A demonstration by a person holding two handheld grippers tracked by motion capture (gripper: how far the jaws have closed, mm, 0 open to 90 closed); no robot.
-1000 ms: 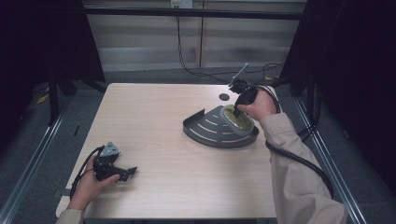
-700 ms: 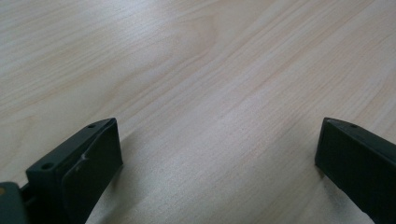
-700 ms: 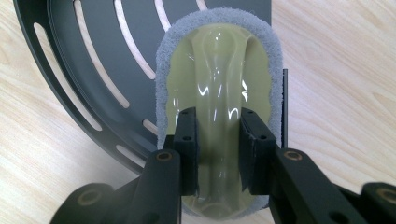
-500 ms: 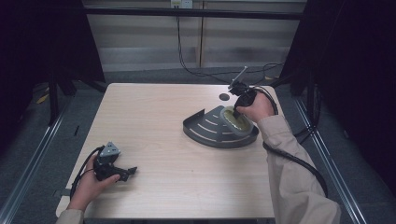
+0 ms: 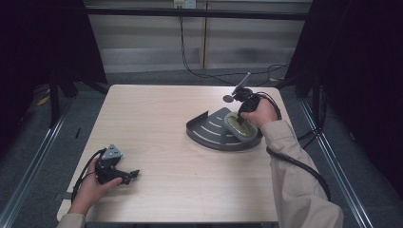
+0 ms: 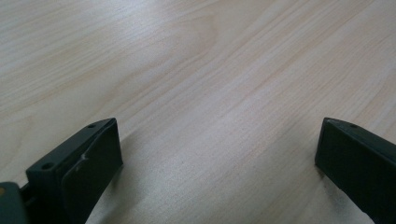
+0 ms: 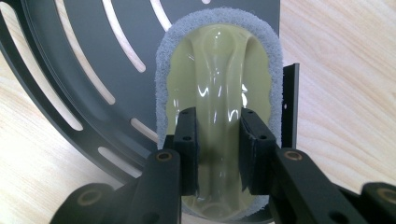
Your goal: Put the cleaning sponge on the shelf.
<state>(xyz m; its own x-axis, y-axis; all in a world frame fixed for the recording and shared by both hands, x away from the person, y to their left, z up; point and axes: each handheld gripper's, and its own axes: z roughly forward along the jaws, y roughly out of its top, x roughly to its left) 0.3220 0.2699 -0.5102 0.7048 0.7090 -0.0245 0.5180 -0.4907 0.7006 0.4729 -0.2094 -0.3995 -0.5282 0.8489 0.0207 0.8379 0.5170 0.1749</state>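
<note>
Scrubber gripped on the slotted tray

The right gripper (image 7: 218,154) clamps the yellow-green scrubber's (image 7: 219,93) raised handle on the dark tray (image 7: 93,70); the left gripper (image 6: 219,158), well apart from the tray, gapes empty. No legible writing.

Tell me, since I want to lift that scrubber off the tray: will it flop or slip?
The scrubber probably stays stiff: its glossy yellowish body has a moulded ridge, which the right hand-held gripper clamps. That smooth ridge might slip a little. Only the fuzzy grey pad edge looks soft. It seems light, and being flat, it is unlikely to roll on the tray.
</note>
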